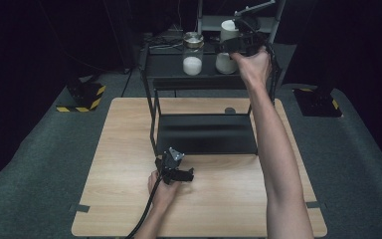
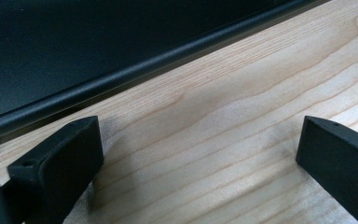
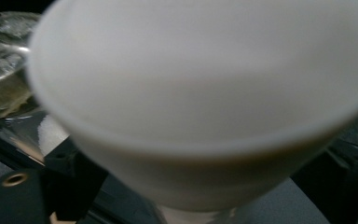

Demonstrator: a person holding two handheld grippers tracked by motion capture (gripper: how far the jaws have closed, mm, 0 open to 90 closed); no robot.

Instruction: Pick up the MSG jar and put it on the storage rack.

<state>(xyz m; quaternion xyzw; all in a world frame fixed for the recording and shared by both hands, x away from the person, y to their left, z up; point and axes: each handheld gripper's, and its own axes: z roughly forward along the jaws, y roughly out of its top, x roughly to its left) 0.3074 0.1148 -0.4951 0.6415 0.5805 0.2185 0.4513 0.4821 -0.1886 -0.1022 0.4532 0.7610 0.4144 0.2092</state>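
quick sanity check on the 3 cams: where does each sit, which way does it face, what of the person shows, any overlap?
High view: above the person's side, looking forward and down on the wooden table and black rack; both forearms, left gripper, right gripper.
Left gripper view: low over the table, facing the rack's bottom edge; its own two jaws, wide apart.
Right gripper view: up at the rack's top shelf, right against a white cup; jaws either side.
Shared: the glass jar beside the cup appears in the high and right gripper views.

Wooden table (image 1: 129, 149) bearing black metal rack (image 1: 206, 134); its lower tray edge just beyond left jaws. Rack top shelf (image 1: 169, 64): glass jar (image 1: 192, 54), white cup (image 1: 227, 47).
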